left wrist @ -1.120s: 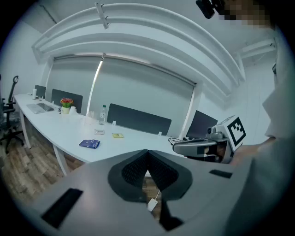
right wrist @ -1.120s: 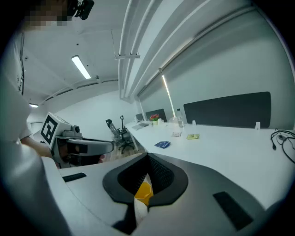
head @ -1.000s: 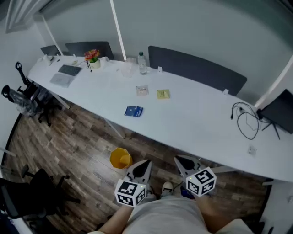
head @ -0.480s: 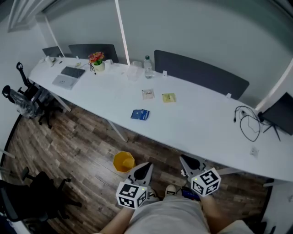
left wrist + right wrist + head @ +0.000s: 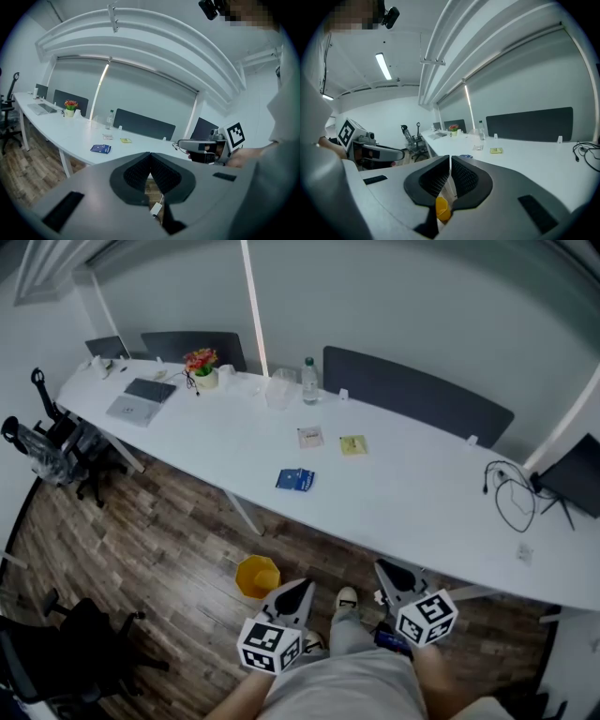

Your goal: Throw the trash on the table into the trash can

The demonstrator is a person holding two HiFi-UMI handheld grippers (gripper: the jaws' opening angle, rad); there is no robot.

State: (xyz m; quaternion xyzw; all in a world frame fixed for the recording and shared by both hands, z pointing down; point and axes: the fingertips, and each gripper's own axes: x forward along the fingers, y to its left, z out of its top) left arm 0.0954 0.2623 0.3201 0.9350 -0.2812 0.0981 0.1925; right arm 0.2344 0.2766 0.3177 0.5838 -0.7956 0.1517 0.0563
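Head view: left claw (image 5: 301, 586), right claw (image 5: 383, 567) clenched empty; blue wrapper (image 5: 295, 480), probably, on table (image 5: 422, 495).

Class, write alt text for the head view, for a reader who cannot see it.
A long white table holds a blue packet, a yellow packet and a clear wrapper. On the wooden floor before it stands a yellow trash can, near the person's left tool and right tool, both shut and empty.
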